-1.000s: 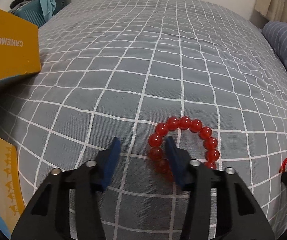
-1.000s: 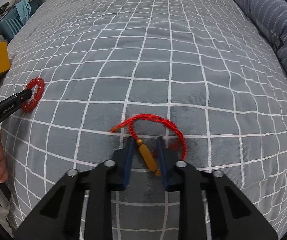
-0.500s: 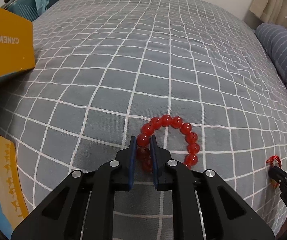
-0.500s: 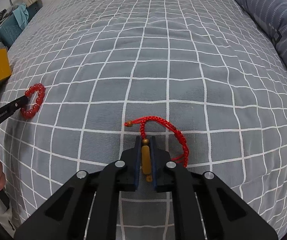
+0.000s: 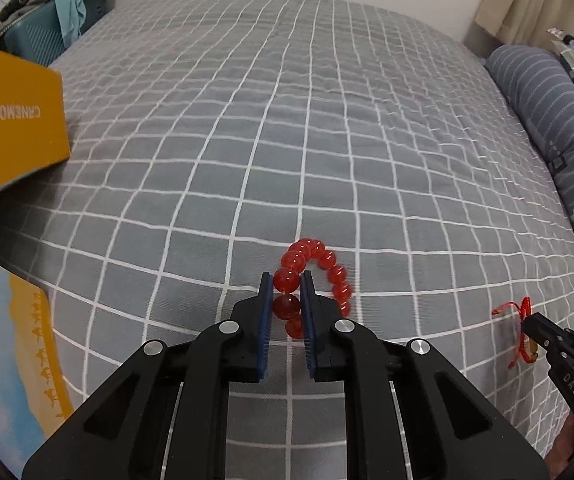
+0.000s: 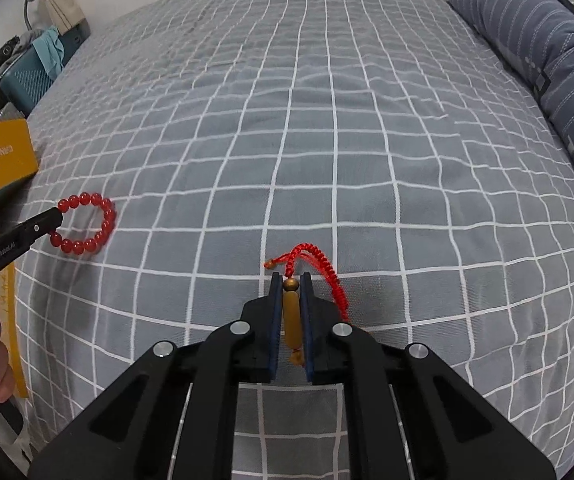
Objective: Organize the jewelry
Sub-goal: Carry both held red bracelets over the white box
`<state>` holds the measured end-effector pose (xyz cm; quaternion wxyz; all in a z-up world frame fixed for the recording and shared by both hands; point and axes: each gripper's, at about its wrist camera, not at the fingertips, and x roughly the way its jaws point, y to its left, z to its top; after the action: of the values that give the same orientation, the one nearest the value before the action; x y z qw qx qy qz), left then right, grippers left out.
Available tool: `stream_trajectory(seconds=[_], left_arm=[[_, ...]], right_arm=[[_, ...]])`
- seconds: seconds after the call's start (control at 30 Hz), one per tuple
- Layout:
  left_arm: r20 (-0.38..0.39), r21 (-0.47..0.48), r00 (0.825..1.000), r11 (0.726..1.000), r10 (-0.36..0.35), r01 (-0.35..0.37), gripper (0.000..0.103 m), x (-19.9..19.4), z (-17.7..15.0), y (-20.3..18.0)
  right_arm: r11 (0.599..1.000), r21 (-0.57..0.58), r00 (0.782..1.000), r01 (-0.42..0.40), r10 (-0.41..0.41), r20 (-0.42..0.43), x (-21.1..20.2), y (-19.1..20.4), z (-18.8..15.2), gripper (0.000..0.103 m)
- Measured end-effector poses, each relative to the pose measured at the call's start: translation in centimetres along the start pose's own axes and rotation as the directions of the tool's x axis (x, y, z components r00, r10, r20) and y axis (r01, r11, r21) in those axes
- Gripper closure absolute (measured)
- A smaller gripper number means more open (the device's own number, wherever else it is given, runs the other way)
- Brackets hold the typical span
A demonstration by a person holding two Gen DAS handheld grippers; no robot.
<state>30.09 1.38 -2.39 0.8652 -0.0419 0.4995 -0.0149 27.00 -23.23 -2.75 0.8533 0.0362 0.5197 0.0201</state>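
My left gripper [image 5: 286,280] is shut on a red bead bracelet [image 5: 329,268] and holds it lifted above the grey checked bedspread [image 5: 287,120]; the ring hangs tilted from the pads. The bracelet also shows in the right wrist view [image 6: 87,226], held at the left gripper's tip [image 6: 53,222]. My right gripper [image 6: 291,280] is shut on the amber tube bead [image 6: 291,316] of a red braided cord bracelet [image 6: 319,260], raised off the bed. The cord bracelet shows in the left wrist view [image 5: 521,330] at the right gripper's tip [image 5: 533,330].
A yellow box lid [image 5: 11,124] printed with letters stands at the left edge of the bed. A blue and yellow printed box part [image 5: 11,344] lies at the near left. A striped blue pillow [image 6: 547,60] lies along the right side. A teal case [image 6: 31,76] stands beyond the bed.
Both grippers closed on their bracelets, then lifted them off the bedspread. The bead bracelet now hangs tilted instead of lying flat.
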Motion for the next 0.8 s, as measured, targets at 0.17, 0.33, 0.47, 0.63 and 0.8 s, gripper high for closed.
stream_trajectory(seconds=[0.17,0.33,0.47,0.63,0.8], left_arm=[[-0.005,0.019,0.999,0.999,-0.048,0.048,0.090,-1.5,0.0,-0.6],[0.011,0.055,0.998,0.997,-0.058,0.057,0.090,-3.4,-0.3,-1.4],[0.031,0.079,0.998,0.995,-0.058,0.055,0.090,-4.9,-0.7,-1.7],[0.050,0.098,0.997,0.994,-0.054,0.049,0.090,-6.5,-1.1,-1.7],[0.082,0.117,0.996,0.992,-0.045,0.035,0.090,-8.7,-2.0,-1.6]], right_arm=[[1.000,-0.018,0.999,0.012,-0.011,0.044,-1.5,0.7,0.1,0.095],[1.000,-0.027,0.997,-0.009,0.011,0.079,-3.2,1.2,0.1,0.095],[0.999,-0.037,0.994,-0.034,0.038,0.107,-4.6,1.9,0.0,0.095],[0.997,-0.052,0.987,-0.048,0.055,0.148,-6.6,3.1,-0.3,0.095],[0.998,-0.056,0.980,-0.040,0.050,0.191,-8.5,4.3,-0.9,0.095]])
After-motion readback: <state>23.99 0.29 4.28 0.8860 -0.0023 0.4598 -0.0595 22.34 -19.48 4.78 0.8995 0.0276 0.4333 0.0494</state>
